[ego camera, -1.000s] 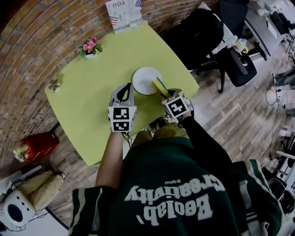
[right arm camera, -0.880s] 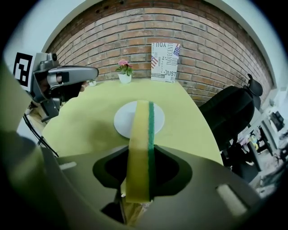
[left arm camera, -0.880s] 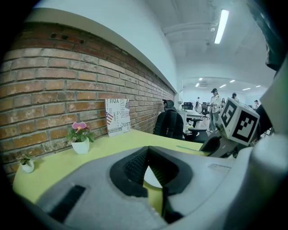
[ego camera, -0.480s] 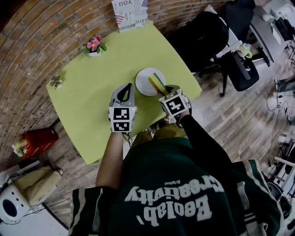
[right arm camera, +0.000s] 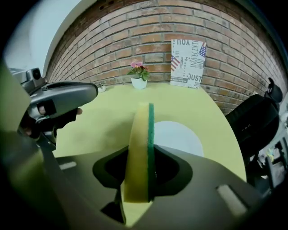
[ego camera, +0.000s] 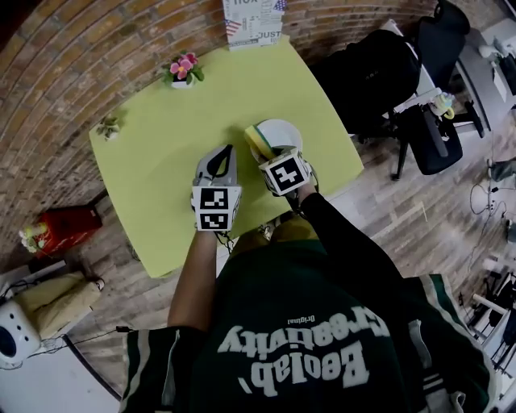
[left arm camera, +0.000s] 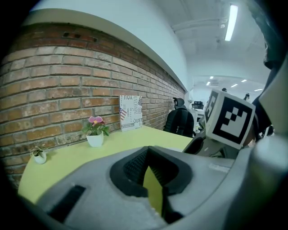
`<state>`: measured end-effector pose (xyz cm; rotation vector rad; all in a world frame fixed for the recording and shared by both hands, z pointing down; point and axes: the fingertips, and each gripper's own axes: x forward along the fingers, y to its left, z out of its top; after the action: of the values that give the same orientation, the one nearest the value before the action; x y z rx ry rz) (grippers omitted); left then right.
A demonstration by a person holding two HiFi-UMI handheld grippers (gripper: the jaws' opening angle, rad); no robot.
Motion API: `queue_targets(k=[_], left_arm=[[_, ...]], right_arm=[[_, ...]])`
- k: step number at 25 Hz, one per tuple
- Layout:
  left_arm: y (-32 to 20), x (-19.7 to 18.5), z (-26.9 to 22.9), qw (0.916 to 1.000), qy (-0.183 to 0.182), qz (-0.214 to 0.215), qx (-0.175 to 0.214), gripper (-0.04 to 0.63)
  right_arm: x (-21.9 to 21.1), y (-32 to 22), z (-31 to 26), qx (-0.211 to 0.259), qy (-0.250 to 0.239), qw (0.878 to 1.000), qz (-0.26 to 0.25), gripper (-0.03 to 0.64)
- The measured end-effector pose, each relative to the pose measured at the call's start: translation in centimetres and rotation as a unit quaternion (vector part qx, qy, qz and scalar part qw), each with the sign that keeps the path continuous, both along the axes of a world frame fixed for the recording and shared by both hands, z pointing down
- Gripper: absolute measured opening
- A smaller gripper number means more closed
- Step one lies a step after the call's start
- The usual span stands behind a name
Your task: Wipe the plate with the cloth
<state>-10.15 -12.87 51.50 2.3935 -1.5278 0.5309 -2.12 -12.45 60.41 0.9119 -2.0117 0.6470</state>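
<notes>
The white plate [ego camera: 285,131] lies on the right half of the lime-green table [ego camera: 153,173], toward its near edge. A yellow sponge [ego camera: 257,141] with a green scouring face stands on edge over the plate's left rim; I cannot tell whether it touches the plate. The right gripper [ego camera: 267,153] is clenched on the sponge's near end, its jaws pressing the yellow and green faces. Just to the left, the left gripper [ego camera: 223,156] is poised over bare table beside the plate, its jaws brought together with nothing in them. At the table's far edge stand a pot of pink flowers [ego camera: 183,71] and a printed card [ego camera: 254,20], with a small plant [ego camera: 109,127] at the far left. A black office chair [ego camera: 379,68] sits to the right of the table.
</notes>
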Motion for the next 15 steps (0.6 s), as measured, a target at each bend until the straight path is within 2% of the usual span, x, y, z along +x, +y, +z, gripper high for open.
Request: queue_targets(k=[6,15], left_arm=[[0.1,-0.5,0.4,1.0000,-0.001,-0.009,-0.004,0.006],[-0.7,0.7,0.4,1.0000,0.005,0.003,-0.001,0.006]], right_arm=[[-0.5,-0.5,0.2,0.017,0.005,1.000,-0.009,0.149],[3.9,-2.2,0.6,0.011,0.042,0.998,0.038,0.149]])
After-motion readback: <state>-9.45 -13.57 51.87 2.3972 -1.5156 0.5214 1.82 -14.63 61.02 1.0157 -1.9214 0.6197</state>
